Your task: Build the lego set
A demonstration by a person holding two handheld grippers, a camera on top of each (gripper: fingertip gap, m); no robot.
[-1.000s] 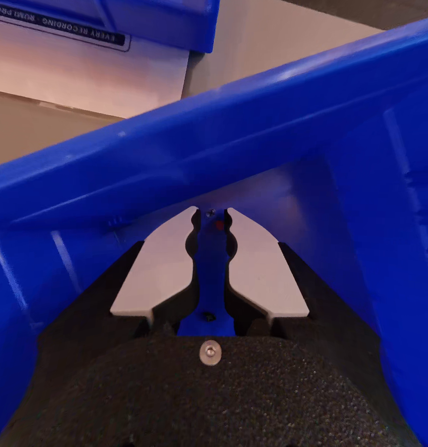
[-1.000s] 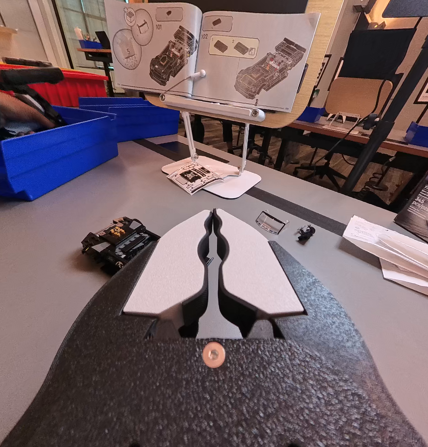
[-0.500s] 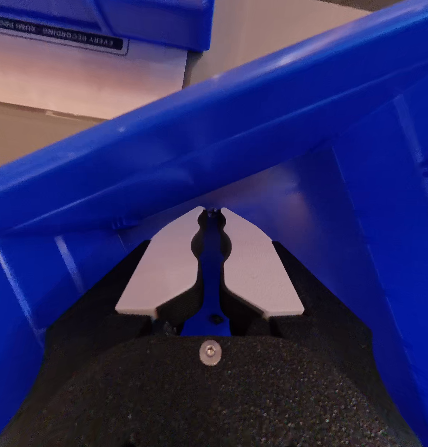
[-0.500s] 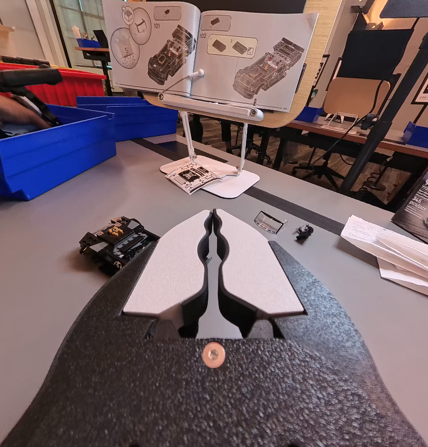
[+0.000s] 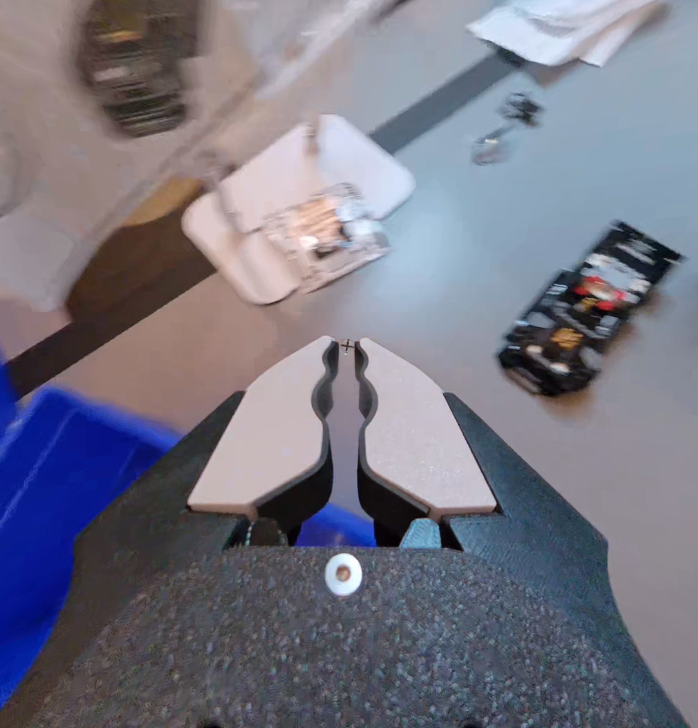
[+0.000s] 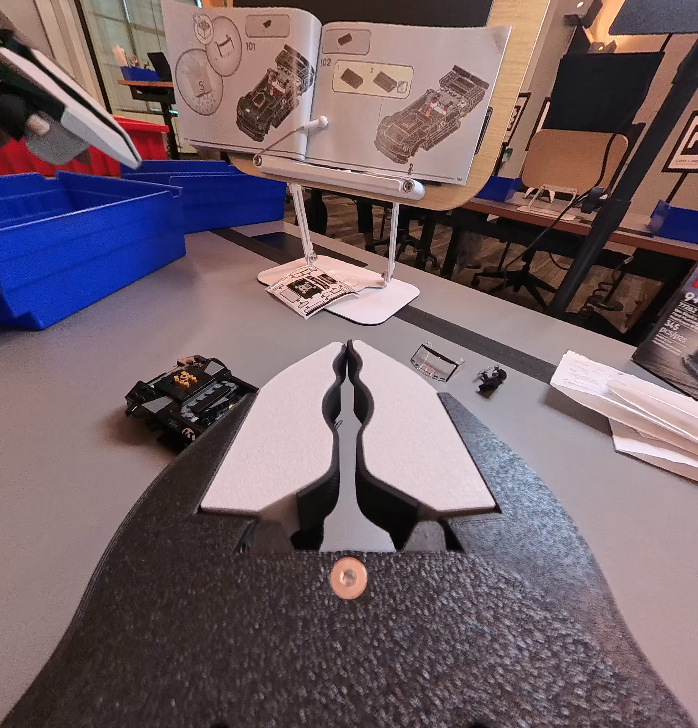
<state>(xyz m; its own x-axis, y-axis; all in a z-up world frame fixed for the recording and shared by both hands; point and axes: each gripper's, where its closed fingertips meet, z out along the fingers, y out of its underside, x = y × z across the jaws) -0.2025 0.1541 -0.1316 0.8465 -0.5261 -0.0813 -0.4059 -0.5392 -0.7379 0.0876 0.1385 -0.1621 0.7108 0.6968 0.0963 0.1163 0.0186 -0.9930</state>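
The right tongs (image 6: 346, 346) rest closed and empty on the tabletop (image 6: 83, 492), the car (image 6: 186, 398) just left. The left tongs (image 5: 346, 346) pinch a tiny dark piece (image 5: 347, 345) above the tabletop, the car ahead-right.

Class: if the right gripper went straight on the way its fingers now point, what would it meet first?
Probably the grey table: the right gripper points just above bare tabletop, between the black lego car and clear windscreen piece. Farther on stands the white book stand base; depth unclear.
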